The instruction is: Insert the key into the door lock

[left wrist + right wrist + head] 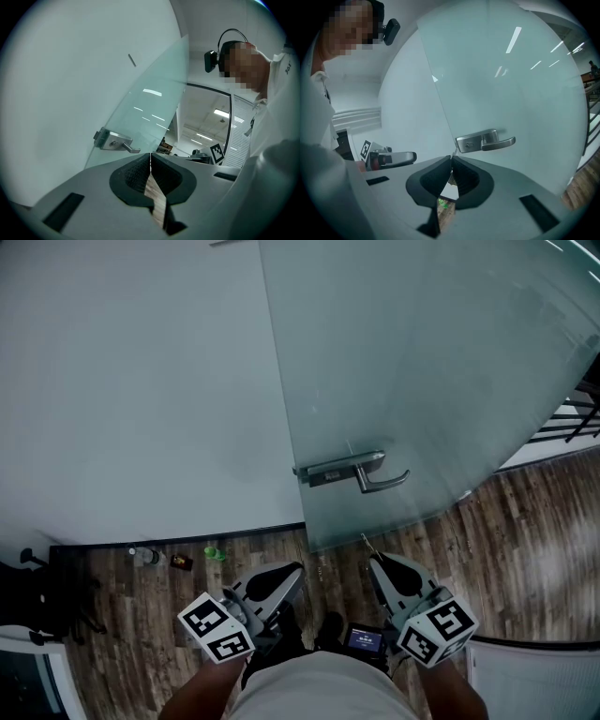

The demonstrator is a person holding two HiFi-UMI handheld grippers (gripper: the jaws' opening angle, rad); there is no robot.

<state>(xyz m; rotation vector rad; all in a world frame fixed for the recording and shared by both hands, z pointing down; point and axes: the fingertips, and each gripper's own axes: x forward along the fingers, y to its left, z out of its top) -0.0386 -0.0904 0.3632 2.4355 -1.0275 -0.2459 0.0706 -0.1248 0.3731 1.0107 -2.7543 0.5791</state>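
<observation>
Head view, slim key (365, 543), silver lock (330, 471)

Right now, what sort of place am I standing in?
Probably an office or similar commercial interior: a frosted glass door with a metal lever handle, wood-plank floor, and ceiling strip lights beyond.

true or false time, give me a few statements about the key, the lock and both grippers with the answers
1. The right gripper has its jaws closed on the key. True.
2. The key is already seated in the lock. False: it is held short of the lock, apart from it.
3. The left gripper has its jaws wide apart. False: they are shut together with nothing between them.
4. The glass door carries a metal lever handle beside the lock. True.
</observation>
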